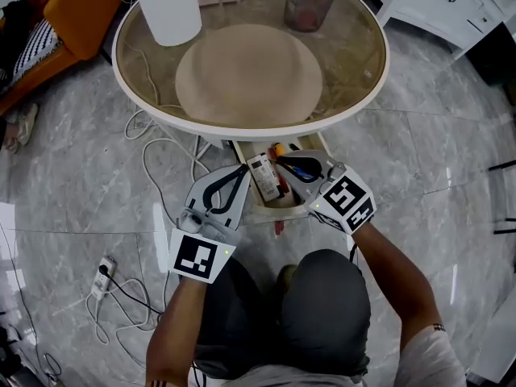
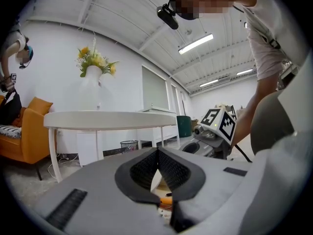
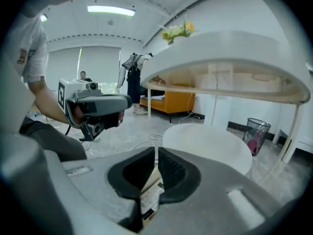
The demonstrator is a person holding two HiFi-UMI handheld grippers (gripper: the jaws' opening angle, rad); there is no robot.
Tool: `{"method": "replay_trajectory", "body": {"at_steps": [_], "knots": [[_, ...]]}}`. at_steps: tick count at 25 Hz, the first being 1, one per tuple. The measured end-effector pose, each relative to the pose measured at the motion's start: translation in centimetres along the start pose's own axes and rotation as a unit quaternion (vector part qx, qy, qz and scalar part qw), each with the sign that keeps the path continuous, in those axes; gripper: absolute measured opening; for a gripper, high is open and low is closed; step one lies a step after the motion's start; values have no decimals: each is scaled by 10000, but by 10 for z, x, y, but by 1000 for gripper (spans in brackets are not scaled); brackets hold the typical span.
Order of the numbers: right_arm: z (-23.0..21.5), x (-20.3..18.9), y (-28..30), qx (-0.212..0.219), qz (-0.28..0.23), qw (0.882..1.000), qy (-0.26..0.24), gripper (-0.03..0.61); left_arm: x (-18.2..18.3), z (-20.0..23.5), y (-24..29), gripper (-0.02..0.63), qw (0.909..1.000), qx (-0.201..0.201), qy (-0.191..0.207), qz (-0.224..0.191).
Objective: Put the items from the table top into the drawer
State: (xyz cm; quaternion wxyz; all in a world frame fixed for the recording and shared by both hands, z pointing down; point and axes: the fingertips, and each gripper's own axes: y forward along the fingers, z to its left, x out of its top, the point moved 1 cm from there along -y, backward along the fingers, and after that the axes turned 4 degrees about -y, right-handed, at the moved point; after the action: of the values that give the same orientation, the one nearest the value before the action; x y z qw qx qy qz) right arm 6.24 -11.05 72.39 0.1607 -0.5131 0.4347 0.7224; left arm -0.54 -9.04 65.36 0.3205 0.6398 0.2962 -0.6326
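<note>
Glass table point(image 1: 367, 95): round, with a white rim, filling the upper half of the head view; its beige round base shows through the glass.
White vase point(image 1: 168, 6): stands on the glass at the upper left, near the rim; the left gripper view shows yellow flowers in it.
Drawer point(image 1: 282, 206): pulled out from under the near edge of the table, at frame centre; the rim overhangs its back part.
Drawer contents: a white labelled box point(image 1: 264, 176) lies lengthwise along the left side, with orange items point(image 1: 278, 150) at the back, under the rim.
Left gripper point(image 2: 157, 153): just left of the drawer's front corner, pointing level toward the table; its jaws are closed tip to tip with nothing between them.
Right gripper point(image 3: 156, 153): over the drawer's right side, tilted down; its jaws are drawn nearly together, with only a thin slit at the tips and nothing clamped. The labelled box shows below through the gap.
Wastebasket point(image 1: 310, 5): on the floor beyond the table, seen through the glass at top centre.
Orange sofa point(image 1: 81, 10): upper left corner.
White cabinet point(image 1: 443, 2): upper right corner.
Cables point(image 1: 153, 151): looped on the marble floor left of the drawer, running to a power strip point(image 1: 101, 276) at lower left.
</note>
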Motion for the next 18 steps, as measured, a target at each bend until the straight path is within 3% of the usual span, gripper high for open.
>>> {"method": "replay_trajectory", "body": {"at_steps": [8,18], "knots": [[29,69,-29,416,-784,9956,-313,2,29,-2,-8,0,9999,-64,-73,-46],[48,127,-63,624,-1477,9869,-178,0,59,-17,-13,0,9995,-282,-34,-105]]}}
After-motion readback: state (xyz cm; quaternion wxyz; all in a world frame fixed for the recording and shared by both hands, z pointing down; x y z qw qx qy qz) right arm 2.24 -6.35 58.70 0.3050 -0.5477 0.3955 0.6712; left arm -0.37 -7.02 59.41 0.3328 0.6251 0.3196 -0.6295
